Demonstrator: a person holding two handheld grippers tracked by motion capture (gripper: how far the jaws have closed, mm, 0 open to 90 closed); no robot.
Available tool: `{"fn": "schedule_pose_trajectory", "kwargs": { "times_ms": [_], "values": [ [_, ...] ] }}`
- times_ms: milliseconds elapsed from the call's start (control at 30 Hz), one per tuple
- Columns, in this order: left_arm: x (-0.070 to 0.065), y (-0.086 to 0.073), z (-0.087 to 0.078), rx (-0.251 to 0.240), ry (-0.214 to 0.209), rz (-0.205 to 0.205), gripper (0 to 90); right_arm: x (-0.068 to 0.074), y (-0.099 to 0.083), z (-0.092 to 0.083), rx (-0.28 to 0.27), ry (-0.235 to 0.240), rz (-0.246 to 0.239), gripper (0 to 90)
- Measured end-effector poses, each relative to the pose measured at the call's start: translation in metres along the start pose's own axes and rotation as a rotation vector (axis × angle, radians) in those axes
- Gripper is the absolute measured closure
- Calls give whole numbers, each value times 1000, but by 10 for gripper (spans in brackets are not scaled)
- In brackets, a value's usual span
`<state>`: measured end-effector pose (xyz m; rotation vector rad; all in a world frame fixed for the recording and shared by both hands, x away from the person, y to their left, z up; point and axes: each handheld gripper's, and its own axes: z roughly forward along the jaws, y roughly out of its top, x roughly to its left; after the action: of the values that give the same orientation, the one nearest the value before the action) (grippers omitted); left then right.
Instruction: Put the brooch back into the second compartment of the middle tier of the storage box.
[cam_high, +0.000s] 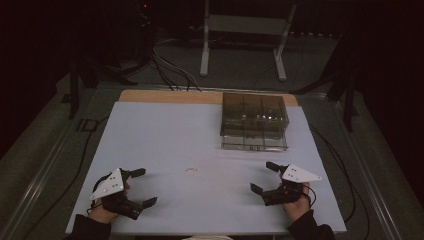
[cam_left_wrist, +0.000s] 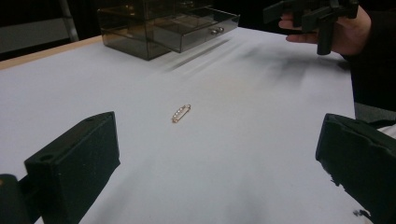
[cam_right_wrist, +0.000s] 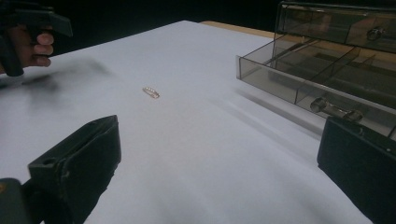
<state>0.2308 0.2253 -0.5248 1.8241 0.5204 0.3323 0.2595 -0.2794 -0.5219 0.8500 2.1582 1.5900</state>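
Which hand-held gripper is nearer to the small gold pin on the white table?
Left, by a little. The left hand-held gripper sits below-left of the small gold pin. The right hand-held gripper is farther off to the pin's right. Both are open and empty.

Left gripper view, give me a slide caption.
Open left gripper faces a small gold brooch lying on the white table.

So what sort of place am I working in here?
Probably a lab or recording setup, not a home: a white-covered table in a dark room, loose cables on the floor, and a bare metal stand behind.
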Motion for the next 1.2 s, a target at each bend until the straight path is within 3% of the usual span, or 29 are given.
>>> {"fn": "schedule_pose_trajectory", "kwargs": {
  "times_ms": [400,567,1200],
  "values": [
    [-1,2,0,33,-11,-6,6,1,2,0,-15,-7,-5,0],
    [1,7,-4,11,-17,-17,6,3,3,0,-14,-4,-14,0],
    [20,55,-6,5,-40,10,6,2,3,-1,-24,-1,-5,0]
  ]
}}
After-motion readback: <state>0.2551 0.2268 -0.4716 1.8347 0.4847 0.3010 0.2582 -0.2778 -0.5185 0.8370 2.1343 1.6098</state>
